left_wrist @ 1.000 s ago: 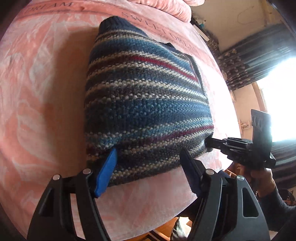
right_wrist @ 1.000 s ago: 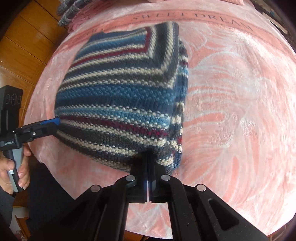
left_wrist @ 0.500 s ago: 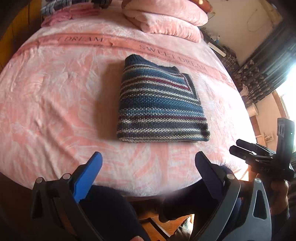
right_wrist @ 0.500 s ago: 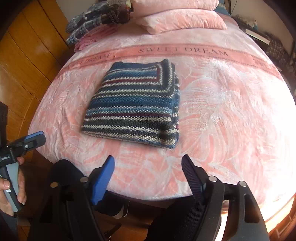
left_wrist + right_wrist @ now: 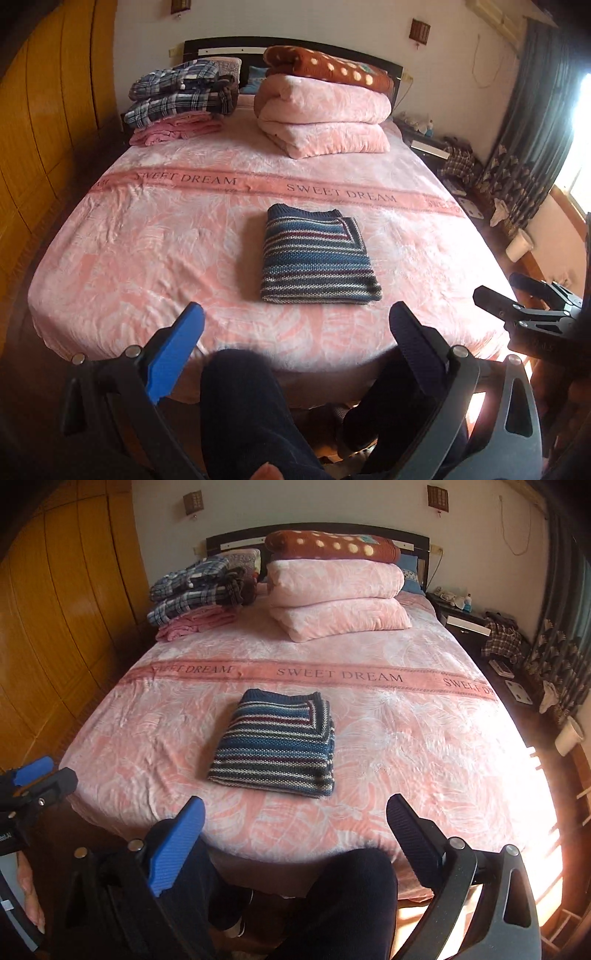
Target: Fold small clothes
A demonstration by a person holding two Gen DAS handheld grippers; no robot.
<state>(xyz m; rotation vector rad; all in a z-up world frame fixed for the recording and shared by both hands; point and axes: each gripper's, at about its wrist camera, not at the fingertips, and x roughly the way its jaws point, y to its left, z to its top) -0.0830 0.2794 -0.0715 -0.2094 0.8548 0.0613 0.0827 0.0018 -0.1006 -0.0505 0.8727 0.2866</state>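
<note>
A striped knit sweater (image 5: 317, 258) (image 5: 277, 744) in blue, grey, cream and maroon lies folded into a neat rectangle on the pink bedspread (image 5: 147, 251) (image 5: 424, 746), near the bed's foot. My left gripper (image 5: 295, 350) is open and empty, held off the bed's foot edge, well back from the sweater. My right gripper (image 5: 295, 834) is likewise open and empty, back beyond the same edge. Each gripper shows at the edge of the other's view, the right gripper (image 5: 517, 295) at the right and the left gripper (image 5: 37, 779) at the left.
Folded plaid and pink clothes (image 5: 177, 99) (image 5: 199, 590) are stacked at the head left. Folded pink quilts with a brown spotted blanket (image 5: 325, 107) (image 5: 332, 587) sit at the head centre. A person's dark-trousered legs (image 5: 243, 413) (image 5: 351, 897) are below the grippers. A wooden wardrobe (image 5: 55, 627) stands left, a cluttered nightstand (image 5: 469, 620) right.
Both grippers let go of the sweater's near edge, the right one opening, and pulled far back off the bed. The folded sweater stays where it was laid.
</note>
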